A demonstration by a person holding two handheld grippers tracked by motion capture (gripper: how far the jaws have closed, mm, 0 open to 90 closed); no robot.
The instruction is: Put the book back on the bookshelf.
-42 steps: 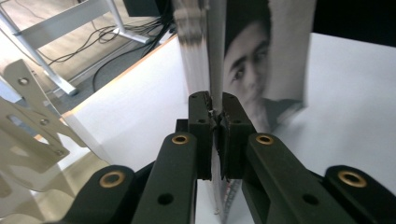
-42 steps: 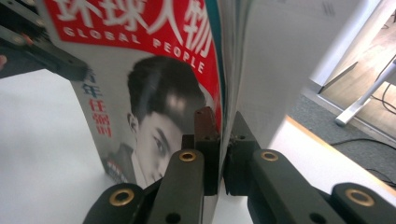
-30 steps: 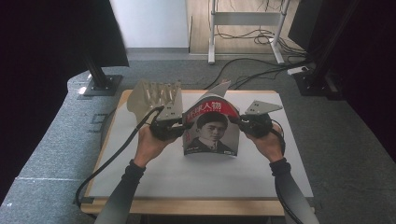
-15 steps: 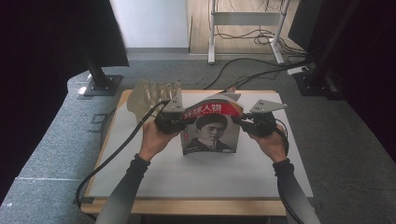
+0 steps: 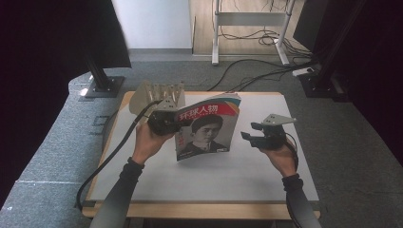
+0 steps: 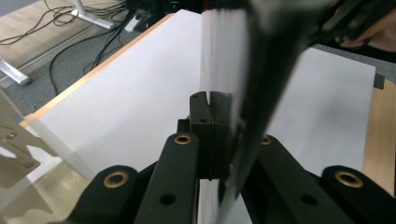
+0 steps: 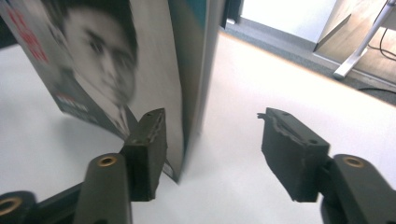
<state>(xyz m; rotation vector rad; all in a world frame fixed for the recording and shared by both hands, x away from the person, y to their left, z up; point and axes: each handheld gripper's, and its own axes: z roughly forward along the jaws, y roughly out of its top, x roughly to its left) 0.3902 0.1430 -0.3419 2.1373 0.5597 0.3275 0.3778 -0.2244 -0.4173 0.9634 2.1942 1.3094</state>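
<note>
While my left gripper (image 5: pixel 167 122) pinches the magazine (image 5: pixel 207 127) upright on the white table (image 5: pixel 209 175), fingers closed on its left edge, my right gripper (image 5: pixel 253 134) sits just beside its right edge, fingers wide apart, holding nothing.

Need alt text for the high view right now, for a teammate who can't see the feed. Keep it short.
A person's left claw is shut on the left edge of a magazine, holding it upright on a white-topped table. The right claw is open, just right of the magazine and apart from it. A clear rack sits at the table's far left corner.
</note>
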